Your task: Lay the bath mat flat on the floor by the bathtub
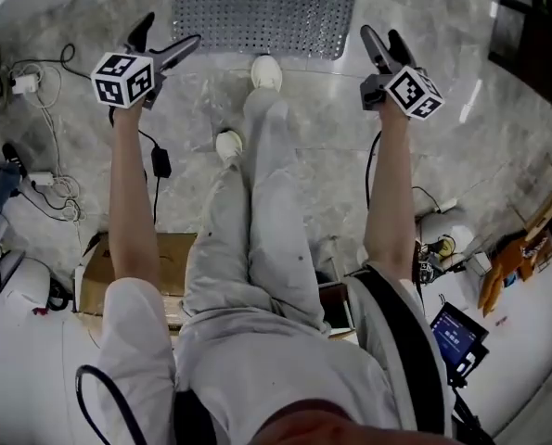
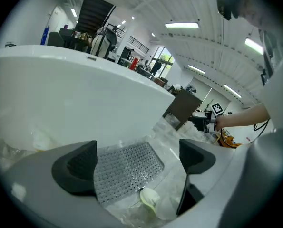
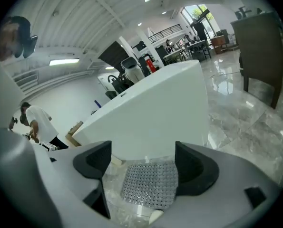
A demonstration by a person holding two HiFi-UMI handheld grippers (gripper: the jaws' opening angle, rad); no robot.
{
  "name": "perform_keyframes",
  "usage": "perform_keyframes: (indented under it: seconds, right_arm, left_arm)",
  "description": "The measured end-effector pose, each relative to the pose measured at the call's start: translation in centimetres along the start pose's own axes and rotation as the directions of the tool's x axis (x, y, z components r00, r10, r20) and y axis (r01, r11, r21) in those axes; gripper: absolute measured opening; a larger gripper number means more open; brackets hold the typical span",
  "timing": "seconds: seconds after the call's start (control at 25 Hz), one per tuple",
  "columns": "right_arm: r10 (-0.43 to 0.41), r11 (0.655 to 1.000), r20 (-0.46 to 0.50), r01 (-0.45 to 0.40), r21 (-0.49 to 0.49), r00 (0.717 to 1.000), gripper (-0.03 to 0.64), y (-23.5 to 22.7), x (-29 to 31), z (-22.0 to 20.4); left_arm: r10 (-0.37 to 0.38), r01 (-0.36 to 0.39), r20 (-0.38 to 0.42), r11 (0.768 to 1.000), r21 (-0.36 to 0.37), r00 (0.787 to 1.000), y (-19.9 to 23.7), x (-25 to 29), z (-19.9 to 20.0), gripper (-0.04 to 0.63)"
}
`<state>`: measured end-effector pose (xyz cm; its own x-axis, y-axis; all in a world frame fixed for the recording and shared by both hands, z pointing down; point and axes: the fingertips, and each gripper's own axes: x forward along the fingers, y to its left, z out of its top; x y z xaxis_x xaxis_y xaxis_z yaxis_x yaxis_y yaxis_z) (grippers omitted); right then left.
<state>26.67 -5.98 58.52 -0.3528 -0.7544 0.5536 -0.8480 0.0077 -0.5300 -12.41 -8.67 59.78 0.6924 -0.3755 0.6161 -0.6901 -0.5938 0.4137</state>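
The grey perforated bath mat (image 1: 262, 12) lies flat on the marble floor against the white bathtub (image 2: 74, 94); it also shows between the jaws as the mat (image 2: 127, 167) and the mat (image 3: 151, 182). My left gripper (image 1: 169, 43) hangs open above the mat's left end, nothing between its fingers. At the mat's right end my right gripper (image 1: 382, 44) is open and empty too. The tub wall (image 3: 155, 113) rises just behind the mat. The person's white shoe (image 1: 265, 71) stands at the mat's near edge.
Cables and a power strip (image 1: 34, 109) lie on the floor at left. A cardboard box (image 1: 136, 276) sits behind the left leg. Orange tools (image 1: 507, 262) and a small screen (image 1: 456, 334) are at right. A dark cabinet (image 2: 181, 108) stands beyond the tub's end.
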Motion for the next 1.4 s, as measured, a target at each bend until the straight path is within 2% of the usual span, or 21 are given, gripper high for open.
perform_keyframes:
  seconds: [0.24, 0.4, 0.56, 0.64, 0.8, 1.0, 1.12, 1.28, 1.36, 1.4]
  right_arm:
    - [0.003, 1.0, 0.061, -0.002, -0.014, 0.998, 0.393, 8.6, -9.1, 6.9]
    - [0.026, 0.998, 0.036, -0.024, -0.052, 0.999, 0.385, 13.6, -10.8, 7.5]
    - [0.044, 0.996, 0.039, -0.041, -0.074, 0.998, 0.377, 17.5, -12.3, 9.7]
    - [0.061, 0.993, 0.042, -0.056, -0.103, 0.997, 0.377, 20.8, -13.9, 10.8]
    - [0.096, 0.979, 0.049, -0.086, -0.183, 0.994, 0.377, 25.8, -15.6, 13.7]
    - [0.184, 0.923, 0.054, -0.153, -0.354, 0.982, 0.377, 32.6, -18.7, 18.1]
    - [0.234, 0.883, 0.085, -0.175, -0.436, 0.969, 0.377, 36.7, -20.5, 21.0]
    - [0.32, 0.794, 0.114, -0.201, -0.573, 0.94, 0.377, 42.4, -23.0, 24.2]
    - [0.357, 0.747, 0.155, -0.182, -0.64, 0.921, 0.376, 44.7, -25.0, 26.3]
    - [0.372, 0.735, 0.188, -0.164, -0.658, 0.909, 0.374, 45.6, -26.2, 27.3]
  left_arm:
    - [-0.031, 0.034, 0.101, 0.999, -0.029, 0.994, -7.3, -7.6, 6.0, 0.525]
    - [-0.018, 0.027, 0.16, 0.998, -0.057, 0.987, -8.0, -11.0, 9.0, 0.525]
    - [-0.01, 0.038, 0.297, 0.995, -0.089, 0.955, -9.6, -14.6, 14.6, 0.523]
    - [-0.024, 0.052, 0.35, 0.996, -0.073, 0.936, -11.0, -17.6, 17.1, 0.524]
    - [-0.03, 0.035, 0.381, 0.999, -0.007, 0.924, -12.4, -21.3, 20.3, 0.523]
    - [-0.023, 0.002, 0.41, 0.999, 0.051, 0.912, -15.5, -25.8, 24.3, 0.523]
    - [-0.041, -0.022, 0.437, 0.99, 0.14, 0.899, -18.9, -29.1, 28.6, 0.523]
    - [-0.091, -0.051, 0.464, 0.957, 0.285, 0.881, -24.7, -33.1, 34.0, 0.522]
    - [-0.118, -0.058, 0.463, 0.936, 0.348, 0.878, -27.7, -34.1, 35.8, 0.522]
    - [-0.124, -0.066, 0.462, 0.926, 0.373, 0.878, -29.1, -34.5, 36.5, 0.522]
